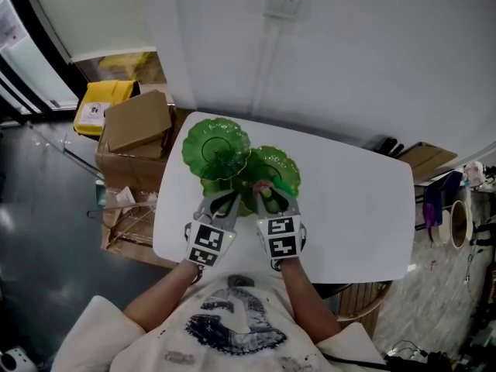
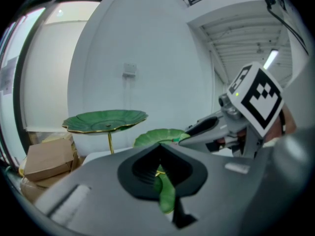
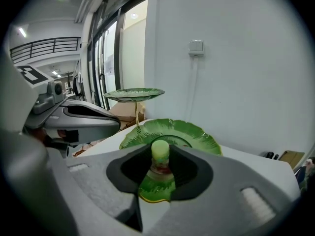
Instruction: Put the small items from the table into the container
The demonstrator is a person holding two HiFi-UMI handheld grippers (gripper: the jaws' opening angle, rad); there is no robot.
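A white table (image 1: 364,208) is shown from above, and a green stand of leaf-shaped dishes is set toward its far left part. The high dish (image 1: 216,147) is carried on a thin gold stem. The middle dish (image 1: 273,165) is placed lower and to its right. A low dish (image 3: 156,188) is seen nearest the person.

The 2 grippers are held side by side at the near edge of the stand, each with its marker cube turned up toward the head camera.

The left gripper (image 2: 160,173) is shown with its jaws drawn together on a thin green leaf edge (image 2: 166,195) with a gold line along it. This edge appears to be the rim of one of the lower dishes, though which one cannot be told.

The right gripper (image 3: 160,163) is clamped on the small item (image 3: 160,154), a short cylinder with a pale green top and a reddish band below. The item is held upright between the pads, above the low dish and just in front of the middle dish, not resting on either.

Cardboard boxes (image 1: 139,122) and a yellow box (image 1: 101,103) are stacked on the floor left of the table. A wall switch (image 3: 196,46) is fixed to the white wall behind the stand.
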